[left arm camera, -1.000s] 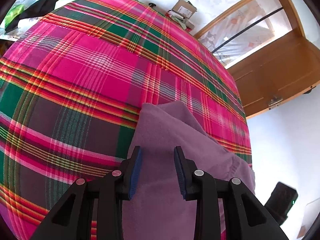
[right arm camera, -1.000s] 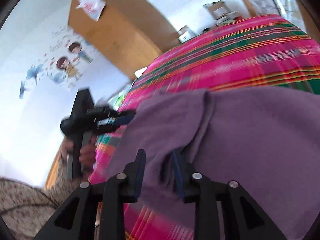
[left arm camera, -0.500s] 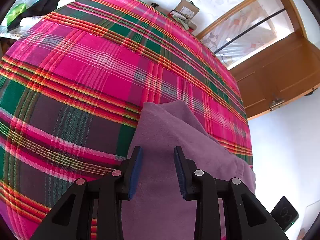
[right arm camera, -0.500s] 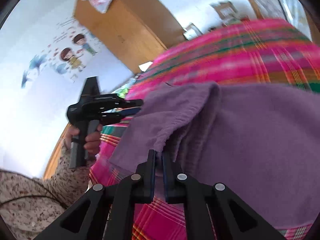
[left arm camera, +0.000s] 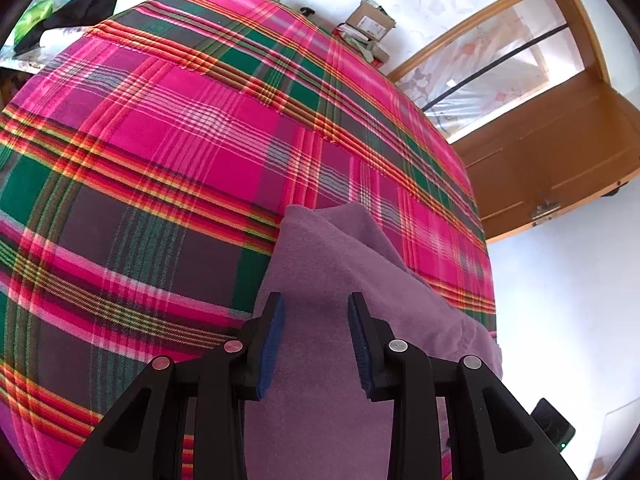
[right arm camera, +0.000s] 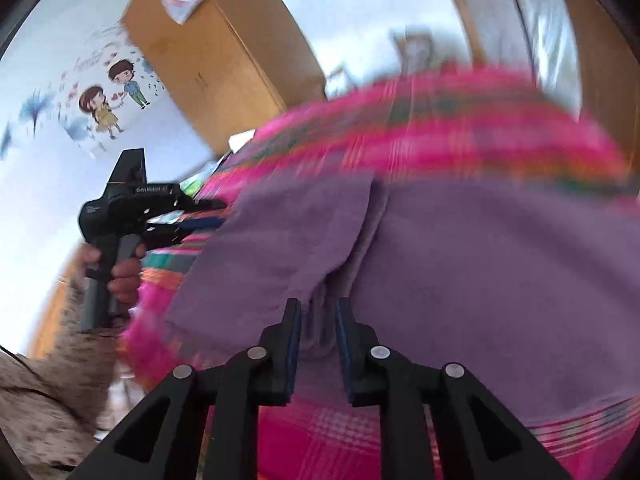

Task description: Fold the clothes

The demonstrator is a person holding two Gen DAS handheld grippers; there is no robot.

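A purple garment (left arm camera: pixel 340 280) is laid on a bed covered by a pink, green and grey plaid blanket (left arm camera: pixel 180 152). It lies near the blanket's edge, with a folded corner pointing toward the middle of the bed.

The left gripper (left arm camera: pixel 316 340) is held over the garment with its jaws spread; flat purple cloth is seen between the blue pads (left arm camera: pixel 272 340), and nothing is gripped. In the right wrist view the same left gripper (right arm camera: pixel 200 216) is seen at the garment's far edge, held in the person's left hand (right arm camera: pixel 120 272).

The right gripper (right arm camera: pixel 316 344) is set at a raised fold of the garment (right arm camera: pixel 460 280). Its jaws are drawn close, and a bunched ridge of cloth is seen between the pads (right arm camera: pixel 294 344). Whether the cloth is actually pinched cannot be told, as narrow gaps remain and this view is blurred.

A wooden door (left arm camera: pixel 560 152) and cardboard boxes (left arm camera: pixel 368 24) are seen beyond the bed. A wooden wardrobe (right arm camera: pixel 216 64) and a cartoon wall sticker (right arm camera: pixel 112 96) are visible behind the left gripper.
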